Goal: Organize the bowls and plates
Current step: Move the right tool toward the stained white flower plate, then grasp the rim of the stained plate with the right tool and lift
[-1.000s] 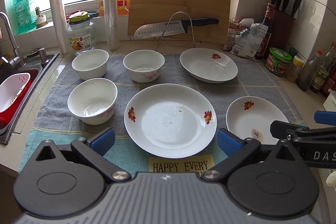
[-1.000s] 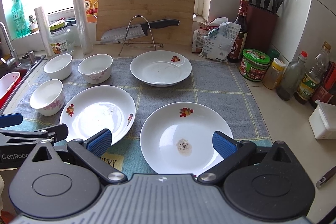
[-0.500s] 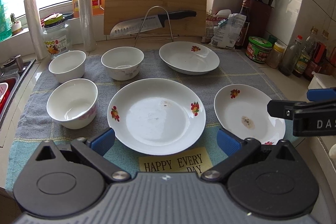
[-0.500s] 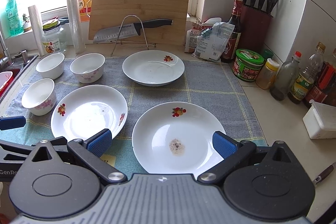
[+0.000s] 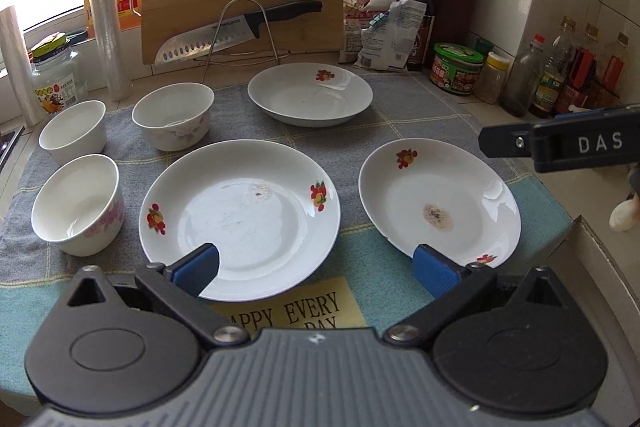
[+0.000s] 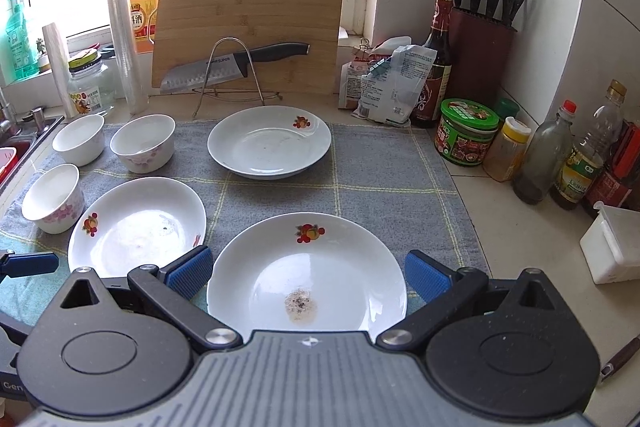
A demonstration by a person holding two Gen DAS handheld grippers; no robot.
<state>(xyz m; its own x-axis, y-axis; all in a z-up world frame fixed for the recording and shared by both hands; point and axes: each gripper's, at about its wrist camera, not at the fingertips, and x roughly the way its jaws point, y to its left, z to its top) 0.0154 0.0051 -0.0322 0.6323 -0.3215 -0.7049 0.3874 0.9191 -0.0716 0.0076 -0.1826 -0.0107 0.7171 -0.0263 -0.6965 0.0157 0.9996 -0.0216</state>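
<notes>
Still nothing gripped: start with the stained plate

Both the left gripper (image 5: 316,269) and right gripper (image 6: 306,273) have jaws wide open, empty. Nearest the right gripper lies the stained plate (image 6: 307,273); pinch its near rim, then stack it on the big plate (image 6: 138,225) just left.

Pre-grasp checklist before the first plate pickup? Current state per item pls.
1. Left gripper open, nothing between the fingers: ok.
2. Right gripper open and empty: ok.
3. Right gripper lined up on the stained plate: ok, plate sits between the open fingers.
4. Plates unstacked and apart: ok; centre plate, back plate and the stained one each lie alone on the towel.
5. Three bowls upright, clear of the plates: ok.
6. Plates clean enough to stack: not ok, residue on the stained plate.
</notes>
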